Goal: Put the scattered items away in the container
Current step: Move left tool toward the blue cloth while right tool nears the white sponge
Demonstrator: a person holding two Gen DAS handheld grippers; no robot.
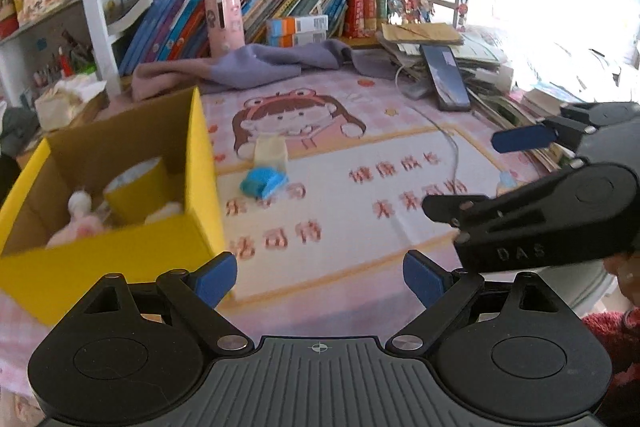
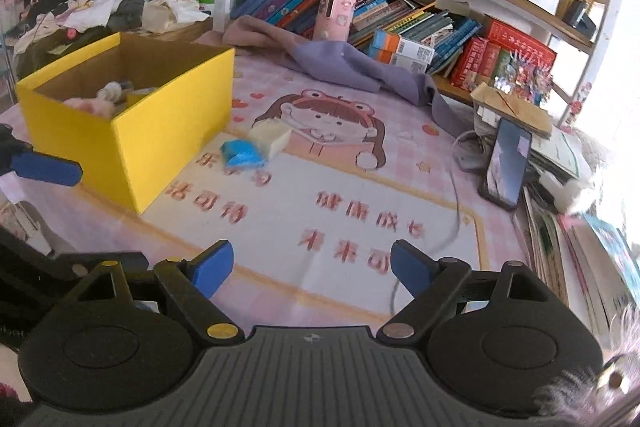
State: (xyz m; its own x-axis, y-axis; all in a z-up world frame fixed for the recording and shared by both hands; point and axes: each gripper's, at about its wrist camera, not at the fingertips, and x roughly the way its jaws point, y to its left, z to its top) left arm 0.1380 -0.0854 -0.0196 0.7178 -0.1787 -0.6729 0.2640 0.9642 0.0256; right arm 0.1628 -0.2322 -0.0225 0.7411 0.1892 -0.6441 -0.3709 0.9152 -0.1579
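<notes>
A yellow box [image 2: 132, 131] with brown inside is being shown left of frame; a blue item [image 2: 240, 153] and cream block [image 2: 272, 137] centre, on a pink checked mat [image 2: 420, 155].

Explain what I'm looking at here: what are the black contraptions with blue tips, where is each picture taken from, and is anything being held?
They are two hand-held grippers, each with a fisheye camera looking along its blue-padded fingers. One picture comes from the left gripper, the other from the right gripper; each also glimpses the other. Both are open and hold nothing. On the pink cartoon mat stands a yellow box, already holding some items. Beside it lie a blue item and a cream block, touching each other, still outside. A phone leans against stacked books at the right.
</notes>
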